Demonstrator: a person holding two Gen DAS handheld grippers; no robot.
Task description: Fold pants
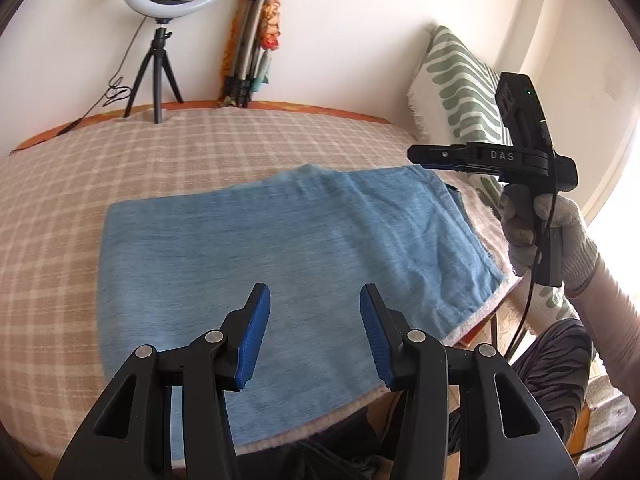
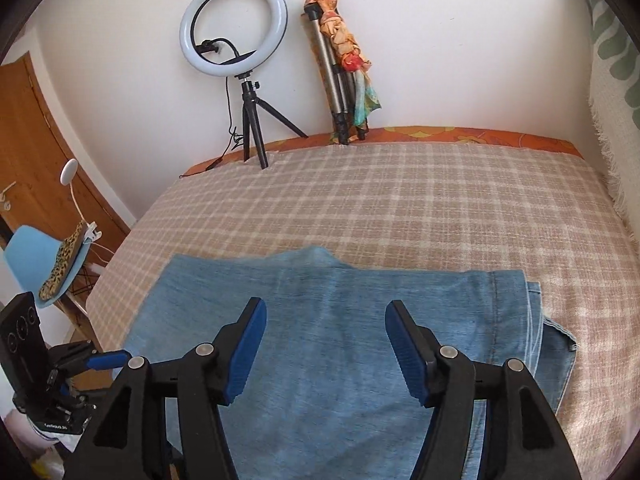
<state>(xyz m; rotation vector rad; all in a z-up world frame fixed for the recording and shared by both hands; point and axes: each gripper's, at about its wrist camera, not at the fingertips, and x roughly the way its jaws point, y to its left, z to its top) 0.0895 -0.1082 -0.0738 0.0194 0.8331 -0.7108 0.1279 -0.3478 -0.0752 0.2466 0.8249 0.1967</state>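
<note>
Light blue denim pants (image 1: pixel 280 248) lie folded into a flat rectangle on the checked bed cover; they also show in the right wrist view (image 2: pixel 340 340), with layered hems at the right edge. My left gripper (image 1: pixel 315 300) is open and empty, held just above the near part of the pants. My right gripper (image 2: pixel 326 314) is open and empty above the pants. In the left wrist view the right gripper (image 1: pixel 424 156) hangs in the air over the pants' right end, held by a gloved hand. The left gripper's fingers (image 2: pixel 108 360) show at the left edge of the right wrist view.
A beige checked cover (image 2: pixel 400 208) spreads over the bed. A ring light on a small tripod (image 2: pixel 236 40) and a folded tripod wrapped in cloth (image 2: pixel 344 68) stand at the far wall. A green-patterned pillow (image 1: pixel 460 84) leans at the right. A blue chair (image 2: pixel 44 264) stands left of the bed.
</note>
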